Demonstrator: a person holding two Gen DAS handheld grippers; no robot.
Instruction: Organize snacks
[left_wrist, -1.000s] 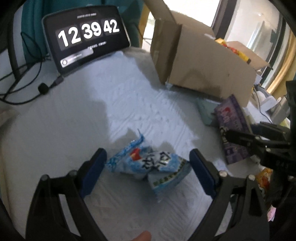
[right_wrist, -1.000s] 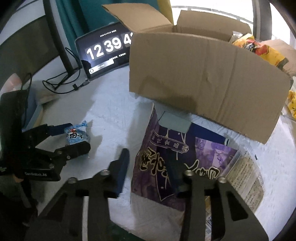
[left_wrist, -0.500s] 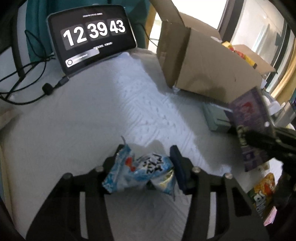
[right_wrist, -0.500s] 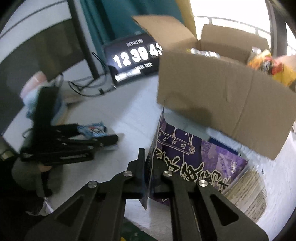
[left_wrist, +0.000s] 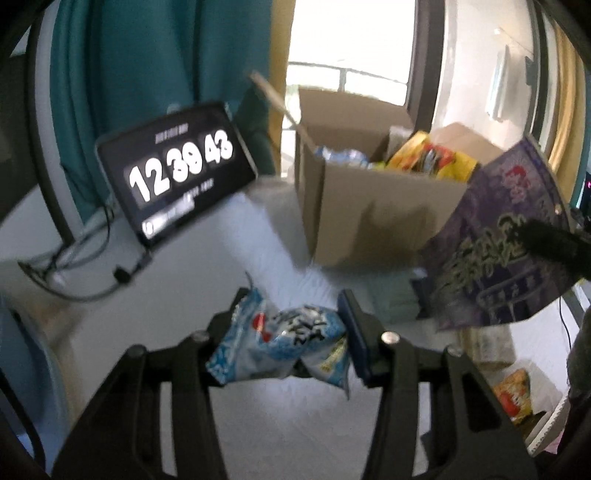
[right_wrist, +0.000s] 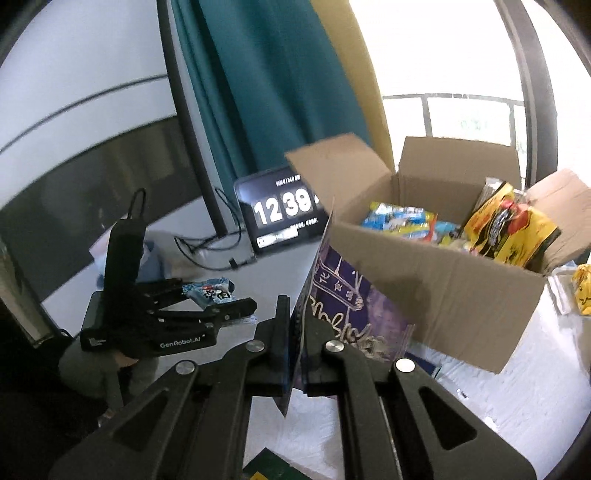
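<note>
My left gripper (left_wrist: 295, 325) is shut on a crumpled blue and white snack bag (left_wrist: 284, 343), held in the air above the white table; the same bag (right_wrist: 212, 291) shows in the left gripper (right_wrist: 225, 299) in the right wrist view. My right gripper (right_wrist: 295, 332) is shut on the edge of a flat purple snack packet (right_wrist: 347, 314), lifted and standing on edge; the purple packet (left_wrist: 498, 236) hangs at the right in the left wrist view. The open cardboard box (left_wrist: 373, 210) (right_wrist: 436, 291) behind holds several snack bags.
A tablet clock (left_wrist: 173, 170) (right_wrist: 284, 218) leans at the back with cables (left_wrist: 74, 273) beside it. More packets (left_wrist: 513, 391) lie on the table's right side. A yellow snack bag (right_wrist: 509, 229) sticks out of the box. Teal curtain (right_wrist: 273, 85) and a window stand behind.
Both grippers closed on their snacks and lifted them off the table: the left on the blue bag, the right on the purple packet, which now stands on edge near the box.
</note>
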